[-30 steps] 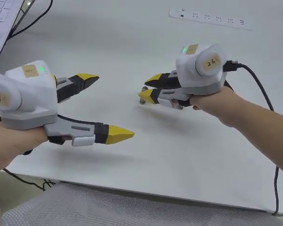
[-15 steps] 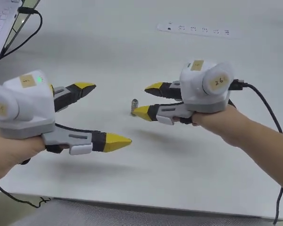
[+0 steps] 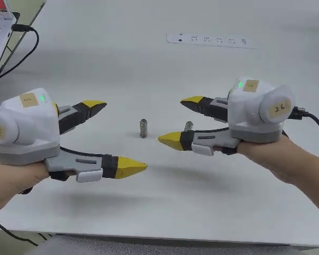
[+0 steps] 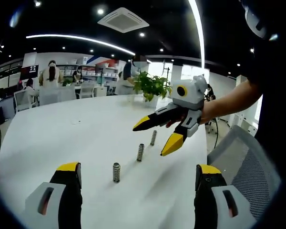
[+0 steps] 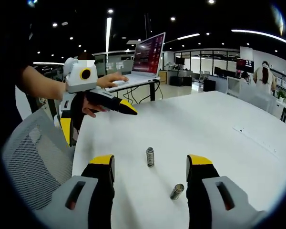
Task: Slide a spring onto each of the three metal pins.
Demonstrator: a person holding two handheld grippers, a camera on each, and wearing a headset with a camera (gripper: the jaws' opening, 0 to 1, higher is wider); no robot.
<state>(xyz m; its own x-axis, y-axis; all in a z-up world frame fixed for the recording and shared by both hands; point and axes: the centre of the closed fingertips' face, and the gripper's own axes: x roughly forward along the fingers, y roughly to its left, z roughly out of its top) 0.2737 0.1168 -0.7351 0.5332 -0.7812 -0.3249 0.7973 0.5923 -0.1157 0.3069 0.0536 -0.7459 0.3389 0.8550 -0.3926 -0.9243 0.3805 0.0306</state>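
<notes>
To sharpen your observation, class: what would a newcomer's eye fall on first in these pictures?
The white left hand-held gripper and the white right hand-held gripper, both with black-and-yellow jaws open, face each other over the plain white table. Between them, three small coiled metal springs stand upright in a row.

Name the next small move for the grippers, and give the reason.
Probably draw both grippers back: the left gripper and right gripper are open and empty, and the left gripper view shows three pins standing in a row, each apparently already wearing a spring.
</notes>
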